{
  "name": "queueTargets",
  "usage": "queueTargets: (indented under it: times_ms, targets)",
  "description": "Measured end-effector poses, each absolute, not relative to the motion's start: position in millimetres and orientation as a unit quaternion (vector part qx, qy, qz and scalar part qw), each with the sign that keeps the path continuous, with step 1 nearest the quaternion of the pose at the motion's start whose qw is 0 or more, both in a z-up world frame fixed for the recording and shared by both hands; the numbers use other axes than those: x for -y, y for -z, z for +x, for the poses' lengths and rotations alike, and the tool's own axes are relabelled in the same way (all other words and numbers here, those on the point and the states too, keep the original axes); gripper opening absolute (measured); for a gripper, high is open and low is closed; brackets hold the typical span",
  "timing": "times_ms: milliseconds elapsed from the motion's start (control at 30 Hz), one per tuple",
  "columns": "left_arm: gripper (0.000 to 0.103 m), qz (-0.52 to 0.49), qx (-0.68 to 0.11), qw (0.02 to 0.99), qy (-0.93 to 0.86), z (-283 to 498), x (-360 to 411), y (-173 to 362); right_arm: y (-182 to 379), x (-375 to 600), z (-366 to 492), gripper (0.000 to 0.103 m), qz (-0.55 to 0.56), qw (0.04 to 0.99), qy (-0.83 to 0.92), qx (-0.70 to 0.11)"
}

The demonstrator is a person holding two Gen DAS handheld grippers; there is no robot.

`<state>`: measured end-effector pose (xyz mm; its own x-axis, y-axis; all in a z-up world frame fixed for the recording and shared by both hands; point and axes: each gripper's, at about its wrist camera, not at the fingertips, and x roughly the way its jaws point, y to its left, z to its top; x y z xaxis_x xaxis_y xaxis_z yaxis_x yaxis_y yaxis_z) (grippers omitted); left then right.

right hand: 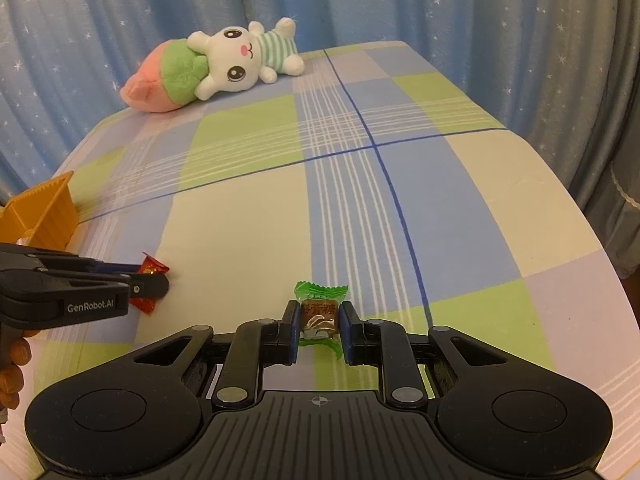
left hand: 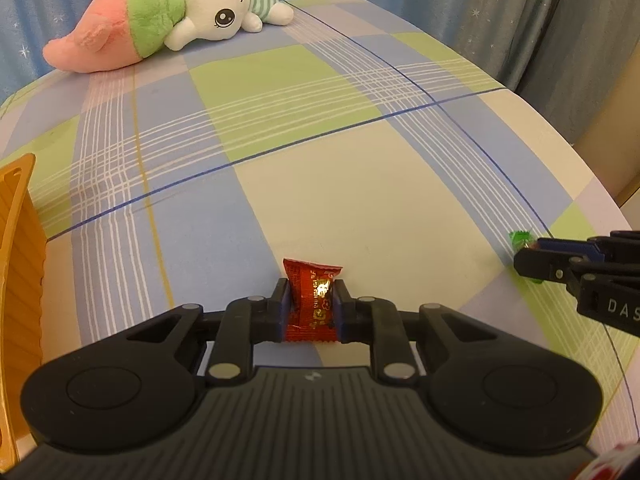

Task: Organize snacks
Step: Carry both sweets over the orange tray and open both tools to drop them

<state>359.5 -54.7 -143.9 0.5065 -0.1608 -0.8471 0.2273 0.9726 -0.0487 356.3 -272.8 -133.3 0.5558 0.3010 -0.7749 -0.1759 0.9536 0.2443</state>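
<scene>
While both grippers tilt down toward the checked bed (left hand: 320, 184), the red snack packet (left hand: 313, 300) stands pinched between the left gripper's (left hand: 313, 296) jaws, its top poking out past their tips. The right gripper (right hand: 320, 320) pinches a green candy (right hand: 320, 308) likewise. An orange basket (right hand: 44, 212) sits beyond the left jaws.
</scene>
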Motion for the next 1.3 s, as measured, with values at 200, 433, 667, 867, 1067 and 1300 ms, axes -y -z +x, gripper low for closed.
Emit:
queueTargets:
  times_ms: [200,433,667,867,1067,1300]
  targets:
    - [0.019,0.027,-0.480,0.869,0.119,345,52,137,128,270,353,0.021,0.075,0.879,-0.147,-0.447]
    - [0.019,0.008,-0.463,0.878,0.119,316,29,113,115,252,347,0.021,0.092,0.874,-0.177,-0.443]
    - [0.019,-0.024,-0.445,0.891,0.082,283,-27,84,95,198,337,0.021,0.100,0.861,-0.243,-0.435]
    - [0.019,-0.044,-0.427,0.903,0.030,258,-92,60,78,132,327,0.021,0.092,0.848,-0.306,-0.423]
    - [0.019,-0.056,-0.411,0.910,-0.019,243,-160,42,65,67,323,0.021,0.084,0.840,-0.346,-0.410]
    - [0.019,-0.051,-0.403,0.912,-0.046,247,-219,39,59,11,327,0.021,0.082,0.840,-0.354,-0.404]
